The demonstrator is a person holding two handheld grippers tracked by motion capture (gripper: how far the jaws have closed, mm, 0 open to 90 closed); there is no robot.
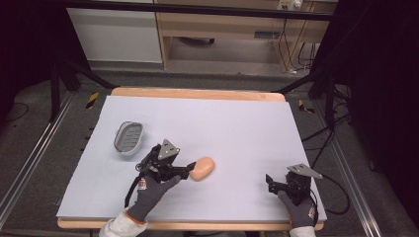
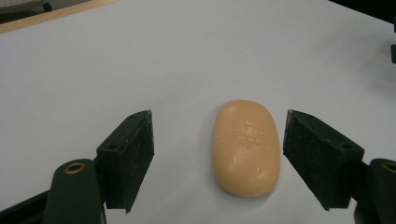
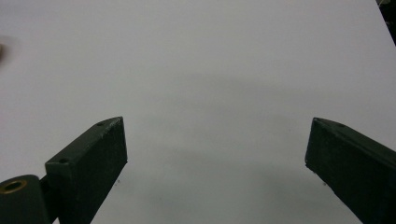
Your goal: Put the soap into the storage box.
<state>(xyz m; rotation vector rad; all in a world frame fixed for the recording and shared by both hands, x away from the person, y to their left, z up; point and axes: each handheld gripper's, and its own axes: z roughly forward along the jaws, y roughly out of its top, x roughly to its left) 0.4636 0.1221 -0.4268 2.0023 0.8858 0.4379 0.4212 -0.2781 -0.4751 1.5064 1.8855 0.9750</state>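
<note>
- Gloved hands are entering at six o'clock in the high view; the left claw is reaching toward an orange soap bar near the table's middle.
- Its jaws are standing apart, straddling the soap bar, touching neither side.
- Likely step: gripping the soap; closing squarely on its long flanks and squeezing gently should be stopping it from slipping out.
- A grey soap dish is waiting at ten o'clock from the bar.
- At four o'clock, the right claw is idling, jaws wide apart over bare table.
</note>
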